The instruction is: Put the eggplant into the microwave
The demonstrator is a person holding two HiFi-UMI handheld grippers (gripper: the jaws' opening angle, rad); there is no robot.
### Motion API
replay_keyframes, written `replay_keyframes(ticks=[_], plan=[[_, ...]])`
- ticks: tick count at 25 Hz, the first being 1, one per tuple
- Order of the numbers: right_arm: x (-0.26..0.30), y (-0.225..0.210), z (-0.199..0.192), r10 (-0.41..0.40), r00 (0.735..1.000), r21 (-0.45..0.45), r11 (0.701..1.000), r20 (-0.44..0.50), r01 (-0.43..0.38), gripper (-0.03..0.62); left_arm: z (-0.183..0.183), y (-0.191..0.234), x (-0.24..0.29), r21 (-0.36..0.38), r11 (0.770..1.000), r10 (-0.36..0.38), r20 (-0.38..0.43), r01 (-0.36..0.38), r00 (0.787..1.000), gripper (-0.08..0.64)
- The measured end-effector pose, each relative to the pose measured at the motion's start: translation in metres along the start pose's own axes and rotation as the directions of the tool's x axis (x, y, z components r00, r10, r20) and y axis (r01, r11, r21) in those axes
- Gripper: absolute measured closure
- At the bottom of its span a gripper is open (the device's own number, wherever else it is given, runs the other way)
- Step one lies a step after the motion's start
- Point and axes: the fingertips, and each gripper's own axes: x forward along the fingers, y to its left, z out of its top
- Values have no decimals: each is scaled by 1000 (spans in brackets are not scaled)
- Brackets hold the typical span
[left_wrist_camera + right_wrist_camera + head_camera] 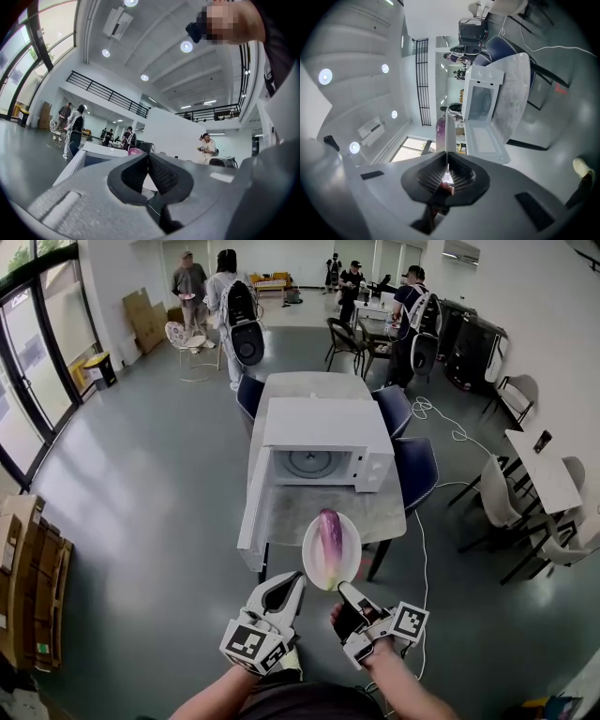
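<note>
Closest to the head camera, the right gripper point(345, 592) is rolled onto its side and pinches the near rim of a white plate point(315, 563); in its own view the right gripper point(446, 165) has its pads pressed onto the rim, with the plate point(446, 133) running edge-on away from them. The left gripper point(294, 581) has its jaws pressed together with nothing between them, so far as I can tell; its tip sits just beside the plate's near left edge, and the left gripper point(147, 158) looks past its own tips at the plate.

The eggplant point(330, 529) lies loose on the plate (no gripper touches it); it also shows as a purple bulge point(440, 129) above the rim in the right gripper view. I judge it light, fairly firm and smooth-skinned, so it could slide or roll on the glazed plate if that tips. The plate is stiff and breakable and is held at one edge only, so that near rim is the place to hold, kept level.

Its long axis runs away from the person; the purple end points at the microwave point(323, 432), the pale end back toward the grippers. The microwave stands beyond on the surface point(380, 510), its door point(254, 512) swung open, well apart from the plate.
</note>
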Motion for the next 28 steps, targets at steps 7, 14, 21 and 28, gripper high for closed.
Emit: replay_keyframes(ticks=[7, 14, 21, 28], plan=[[46, -7, 16, -14, 999, -1, 1000, 46, 14, 574, 7, 45, 32, -6, 998, -55, 0, 55, 999, 554], [78, -21, 36, -36, 998, -2, 999, 46, 36, 574, 7, 70, 64, -28, 997, -73, -2, 73, 997, 552], [109, -47, 67, -60, 998, 11, 998, 10, 60, 574, -1, 95, 104, -41, 998, -52, -13, 51, 999, 552], [144, -76, 110, -82, 995, 8, 997, -57, 82, 574, -8, 122, 157, -52, 999, -7, -10, 6, 1000, 552]])
